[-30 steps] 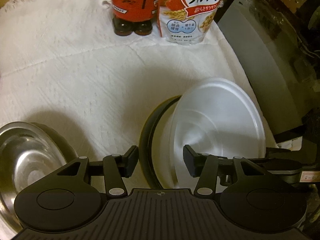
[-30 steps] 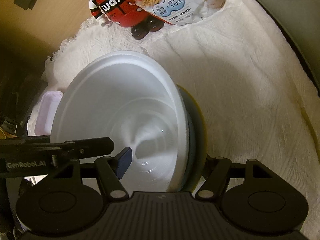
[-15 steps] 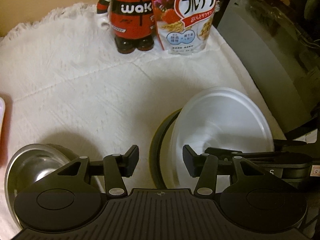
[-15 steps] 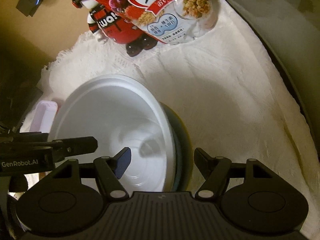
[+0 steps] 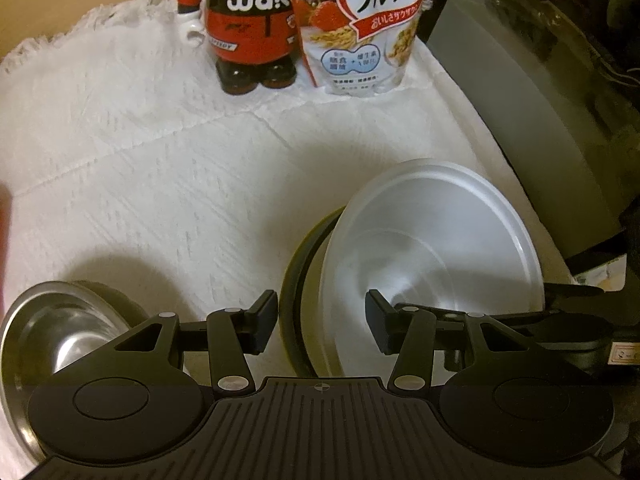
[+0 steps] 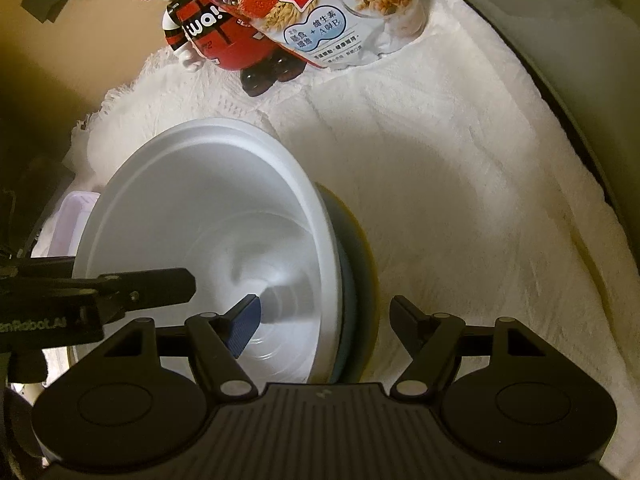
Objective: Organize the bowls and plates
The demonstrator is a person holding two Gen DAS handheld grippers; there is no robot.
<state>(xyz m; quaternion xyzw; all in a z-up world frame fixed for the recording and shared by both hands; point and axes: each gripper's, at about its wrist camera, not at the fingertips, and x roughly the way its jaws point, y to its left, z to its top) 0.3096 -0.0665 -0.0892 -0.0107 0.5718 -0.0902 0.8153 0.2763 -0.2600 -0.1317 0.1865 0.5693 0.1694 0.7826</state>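
Left tongs (image 5: pixel 321 318) released, straddling near rims of white bowl (image 5: pixel 436 256) and dark-rimmed plate (image 5: pixel 294 280) beneath it; pads clear of both. Right tongs (image 6: pixel 326 322) opening, white bowl's rim between them, untouched. Bowl sits stacked on plates on white cloth (image 5: pixel 160 184) over the tabletop. Steel bowl (image 5: pixel 52 332) just left, apart from stack. Red figurine (image 5: pixel 252 24) and cereal bag (image 5: pixel 368 28) stand at far edge. Left view alone shows steel bowl; right view alone shows pale tray (image 6: pixel 74 220) behind white bowl. Versus a second ago: right tongs wider, stack unmoved
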